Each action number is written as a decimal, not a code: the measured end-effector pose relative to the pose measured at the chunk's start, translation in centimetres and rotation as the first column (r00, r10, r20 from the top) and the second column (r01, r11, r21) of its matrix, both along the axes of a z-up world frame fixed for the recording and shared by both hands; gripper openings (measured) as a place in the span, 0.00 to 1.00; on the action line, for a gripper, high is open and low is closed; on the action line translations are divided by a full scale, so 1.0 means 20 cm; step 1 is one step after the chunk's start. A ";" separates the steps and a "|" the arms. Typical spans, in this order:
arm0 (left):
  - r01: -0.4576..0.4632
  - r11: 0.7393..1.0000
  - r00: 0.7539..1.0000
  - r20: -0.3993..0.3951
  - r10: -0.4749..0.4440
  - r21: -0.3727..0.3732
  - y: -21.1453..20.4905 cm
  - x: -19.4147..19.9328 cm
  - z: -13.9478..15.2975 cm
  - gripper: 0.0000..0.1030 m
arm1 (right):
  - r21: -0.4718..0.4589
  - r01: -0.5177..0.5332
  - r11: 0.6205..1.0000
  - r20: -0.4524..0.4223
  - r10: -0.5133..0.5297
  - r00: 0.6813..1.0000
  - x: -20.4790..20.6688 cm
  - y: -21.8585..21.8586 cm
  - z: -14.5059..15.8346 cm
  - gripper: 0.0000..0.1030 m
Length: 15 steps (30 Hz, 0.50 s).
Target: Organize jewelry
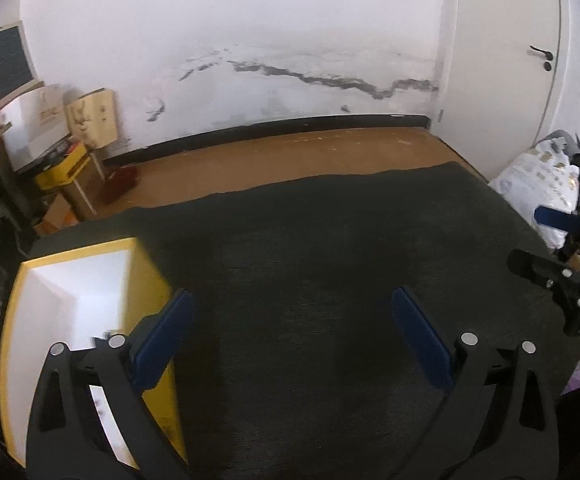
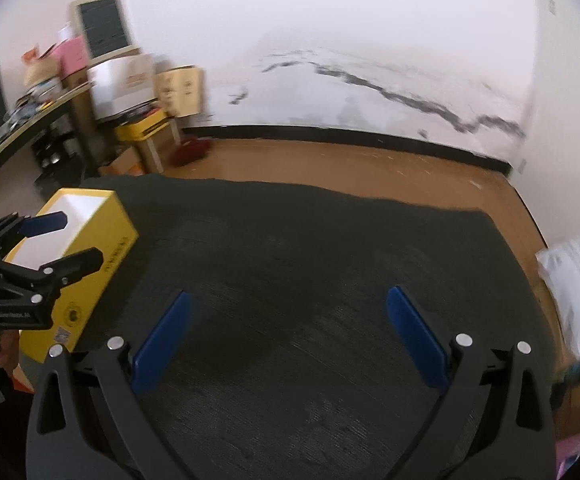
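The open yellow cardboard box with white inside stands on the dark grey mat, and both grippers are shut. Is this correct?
Not fully. The yellow cardboard box does stand on the dark grey mat, but the left gripper and right gripper are both open, as each wrist view shows.

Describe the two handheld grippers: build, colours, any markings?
Both match: black plastic frames with cut-out slots and round silver fasteners, each carrying two flat blue finger pads. The left gripper shows a pad; white lettering on its body is too blurred to read in the right wrist view. The right gripper has the same pads. No cables visible.
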<state>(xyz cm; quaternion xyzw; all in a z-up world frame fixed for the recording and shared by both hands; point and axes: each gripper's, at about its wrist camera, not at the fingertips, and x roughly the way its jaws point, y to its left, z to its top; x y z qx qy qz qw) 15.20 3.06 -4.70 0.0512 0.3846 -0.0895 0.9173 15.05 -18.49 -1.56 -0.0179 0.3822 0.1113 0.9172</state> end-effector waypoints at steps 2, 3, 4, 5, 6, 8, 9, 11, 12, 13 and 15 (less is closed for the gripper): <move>0.000 1.000 1.000 -0.009 0.000 -0.001 -0.09 0.00 -0.04 0.94 | 0.002 0.043 0.999 -0.008 -0.043 0.999 -0.02 -0.09 -0.03 0.92; -0.001 1.000 1.000 -0.015 0.001 0.000 -0.13 -0.01 -0.06 0.94 | 0.008 0.068 0.998 -0.015 -0.068 0.998 -0.03 -0.14 -0.04 0.92; -0.005 1.000 1.000 -0.018 0.005 0.001 -0.15 -0.01 -0.08 0.94 | 0.012 0.097 0.995 -0.022 -0.096 0.995 -0.04 -0.19 -0.06 0.92; -0.010 1.000 1.000 -0.022 0.010 -0.001 -0.17 -0.02 -0.10 0.94 | 0.012 0.117 0.993 -0.025 -0.117 0.993 -0.05 -0.22 -0.07 0.92; -0.017 1.000 1.000 -0.025 0.017 -0.003 -0.19 -0.03 -0.11 0.94 | 0.011 0.135 0.991 -0.026 -0.135 0.990 -0.07 -0.25 -0.08 0.92; -0.030 0.999 0.999 -0.034 0.030 -0.010 -0.22 -0.04 -0.15 0.94 | 0.011 0.174 0.985 -0.035 -0.174 0.984 -0.09 -0.31 -0.11 0.92; -0.040 0.999 0.998 -0.038 0.040 -0.009 -0.24 -0.05 -0.17 0.94 | 0.007 0.190 0.982 -0.042 -0.190 0.981 -0.10 -0.34 -0.13 0.92; -0.056 0.998 0.998 -0.039 0.056 -0.008 -0.25 -0.06 -0.19 0.94 | 0.000 0.211 0.978 -0.042 -0.211 0.977 -0.11 -0.37 -0.16 0.92; -0.061 0.998 0.997 -0.039 0.061 -0.010 -0.24 -0.06 -0.19 0.94 | 0.007 0.213 0.977 -0.049 -0.213 0.976 -0.11 -0.37 -0.18 0.92; -0.070 0.997 0.997 -0.039 0.069 -0.010 -0.25 -0.07 -0.21 0.94 | 0.010 0.214 0.977 -0.058 -0.213 0.975 -0.11 -0.37 -0.20 0.92; -0.096 0.995 0.995 -0.036 0.096 -0.007 -0.25 -0.09 -0.23 0.94 | 0.000 0.218 0.976 -0.065 -0.217 0.974 -0.10 -0.35 -0.25 0.92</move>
